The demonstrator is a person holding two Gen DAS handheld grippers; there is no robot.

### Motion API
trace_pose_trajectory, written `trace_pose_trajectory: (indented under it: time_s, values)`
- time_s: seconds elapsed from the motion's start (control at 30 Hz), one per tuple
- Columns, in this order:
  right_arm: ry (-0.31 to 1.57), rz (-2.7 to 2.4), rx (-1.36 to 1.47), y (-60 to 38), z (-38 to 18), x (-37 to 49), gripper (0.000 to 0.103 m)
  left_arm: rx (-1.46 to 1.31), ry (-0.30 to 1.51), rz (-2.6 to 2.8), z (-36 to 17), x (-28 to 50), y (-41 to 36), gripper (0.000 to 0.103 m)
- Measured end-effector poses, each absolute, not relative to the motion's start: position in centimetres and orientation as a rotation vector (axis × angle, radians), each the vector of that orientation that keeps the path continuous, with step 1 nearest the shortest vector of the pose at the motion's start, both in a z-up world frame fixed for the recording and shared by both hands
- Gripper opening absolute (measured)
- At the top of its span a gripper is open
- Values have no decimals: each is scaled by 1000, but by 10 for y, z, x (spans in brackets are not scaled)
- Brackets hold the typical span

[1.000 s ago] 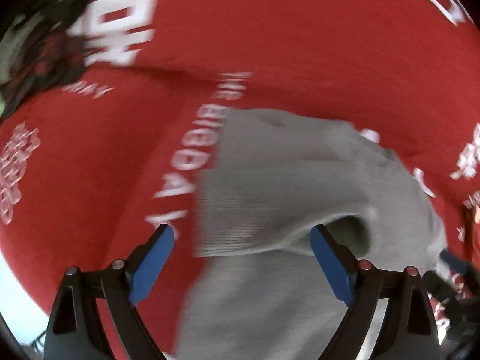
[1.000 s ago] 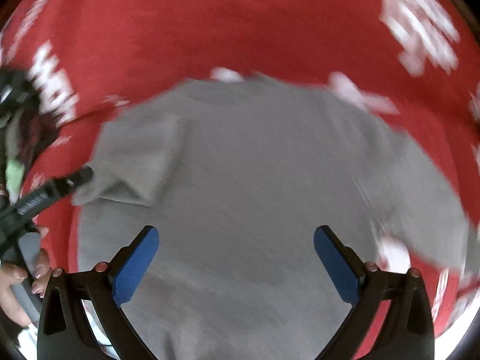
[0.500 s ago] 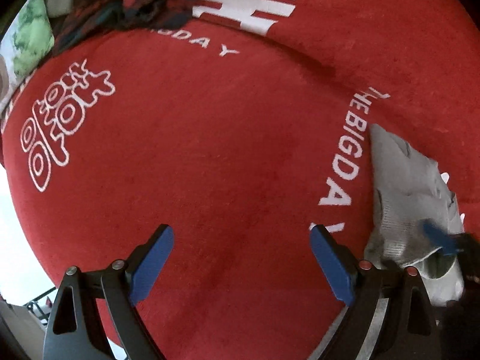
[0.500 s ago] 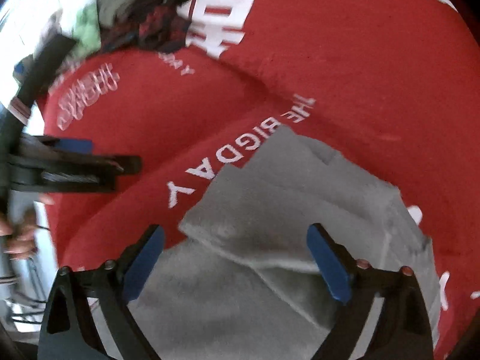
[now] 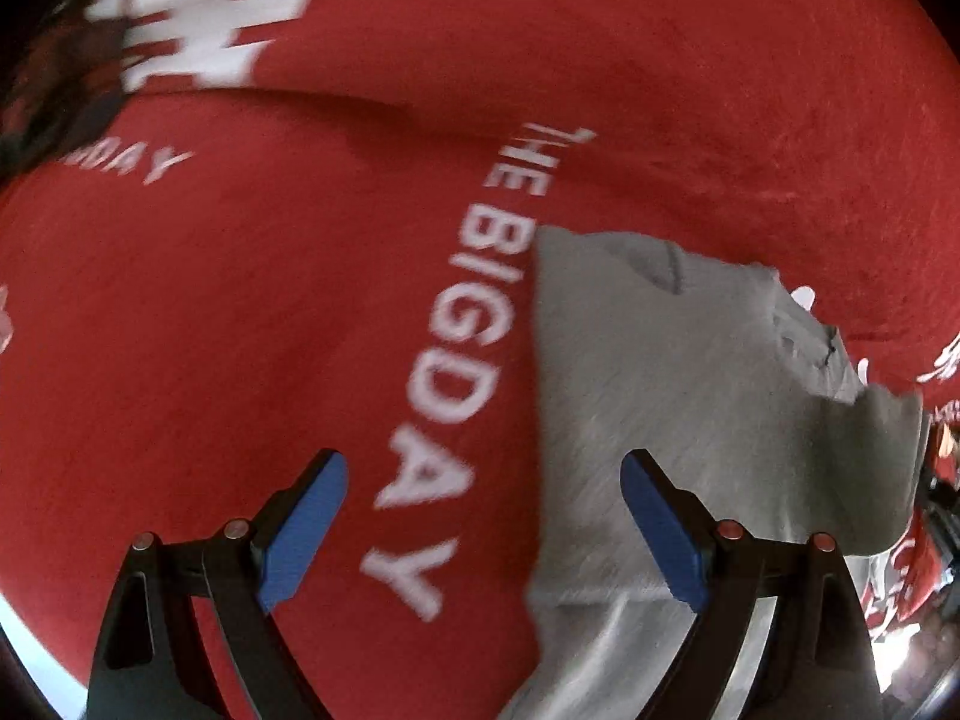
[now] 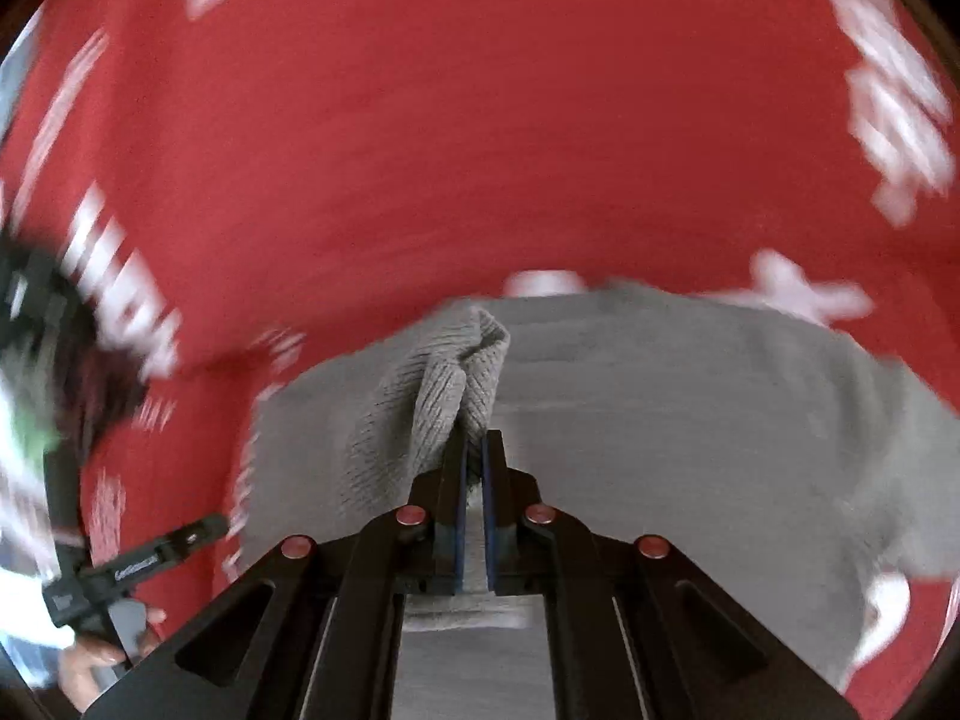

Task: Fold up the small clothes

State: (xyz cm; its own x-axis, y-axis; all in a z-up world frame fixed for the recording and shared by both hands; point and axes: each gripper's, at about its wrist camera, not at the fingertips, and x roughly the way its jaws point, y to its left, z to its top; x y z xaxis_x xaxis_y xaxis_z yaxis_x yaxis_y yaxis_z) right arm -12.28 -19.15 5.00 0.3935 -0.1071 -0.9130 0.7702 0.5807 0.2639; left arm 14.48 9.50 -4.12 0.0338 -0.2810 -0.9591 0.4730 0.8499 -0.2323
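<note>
A small grey garment lies on a red cloth with white lettering. My left gripper hangs open above the cloth. Its left finger is over the red, its right finger over the garment's left edge, and nothing is between the pads. In the right wrist view my right gripper is shut on a bunched ribbed fold of the grey garment, which stands up from the jaws. The rest of the garment spreads flat beneath. The view is blurred by motion.
A dark heap of other clothes sits at the cloth's far left edge, seen blurred as a dark heap in the right wrist view too. The left gripper's body and a hand show at lower left. Bare red cloth stretches beyond the garment.
My right gripper went from wide open to shut, pinching the ribbed fold of the grey garment. The left gripper swung away over bare red cloth, then back to the garment's left edge, still open.
</note>
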Motion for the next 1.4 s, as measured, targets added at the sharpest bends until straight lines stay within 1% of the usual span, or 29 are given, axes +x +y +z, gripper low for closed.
trace_pose_trajectory:
  time_s: [0.07,0.1,0.2,0.23,0.27,0.3,0.33,0.37,0.4,0.43,0.5,0.63,0.67,0.7,0.73,0.8,0.87,0.9,0.93,0.97,1.0,1.03,1.1,1.2,1.3,1.37,1.4]
  values:
    - [999,-724,911,-221,37,-165,5,194,1444,-596,-48,150,77,93]
    - [990,-742,957,-228,33,-176,9,200,1447,-594,-51,151,72,93]
    - [956,-776,1159,-245,13,-216,9,205,1482,-599,-58,156,56,93]
    - [951,-779,1194,-244,10,-221,11,203,1493,-599,-60,158,53,93]
    - [930,-772,1244,-245,6,-229,24,203,1504,-595,-63,159,49,93]
    - [911,-768,1278,-246,4,-234,47,204,1503,-590,-64,160,46,93]
    - [892,-767,1307,-243,1,-236,56,202,1500,-588,-63,162,42,92]
    - [863,-761,1343,-245,-1,-241,61,199,1503,-588,-63,164,40,90]
    - [839,-752,1374,-247,-5,-243,61,195,1503,-591,-61,164,38,79]
    - [821,-743,1404,-249,-8,-244,61,194,1489,-605,-58,165,35,62]
    - [781,-721,1472,-250,-13,-242,61,185,1486,-662,-52,165,27,36]
    - [689,-675,1574,-251,-9,-242,61,237,1473,-650,-46,164,18,37]
    - [675,-673,1581,-250,-5,-244,61,239,1470,-643,-47,163,17,43]
    - [667,-678,1590,-248,-3,-247,62,256,1470,-613,-47,163,15,67]
    - [660,-681,1602,-245,-2,-250,63,279,1463,-576,-50,161,17,90]
    - [665,-687,1643,-242,-8,-256,66,287,1459,-564,-54,159,18,91]
    - [685,-702,1685,-241,-20,-256,66,259,1487,-578,-57,159,16,91]
    - [668,-694,1696,-243,-24,-253,66,245,1490,-587,-58,159,15,84]
    - [666,-687,1685,-245,-25,-248,65,224,1484,-611,-56,158,12,65]
    - [693,-680,1647,-248,-24,-239,56,219,1467,-627,-53,159,11,53]
    - [751,-673,1593,-251,-22,-227,22,212,1469,-650,-50,160,7,23]
    - [796,-667,1542,-254,-17,-217,6,196,1482,-667,-49,163,5,17]
    - [818,-672,1414,-257,2,-204,7,198,1476,-672,-46,164,5,17]
    - [841,-718,1247,-257,29,-206,7,222,1459,-700,-47,163,6,17]
    - [903,-789,1259,-262,12,-227,8,206,1463,-706,-50,163,11,17]
    - [944,-835,1317,-262,-5,-243,11,206,1464,-717,-49,165,14,18]
    - [911,-846,1344,-261,-5,-252,13,209,1463,-726,-51,164,15,18]
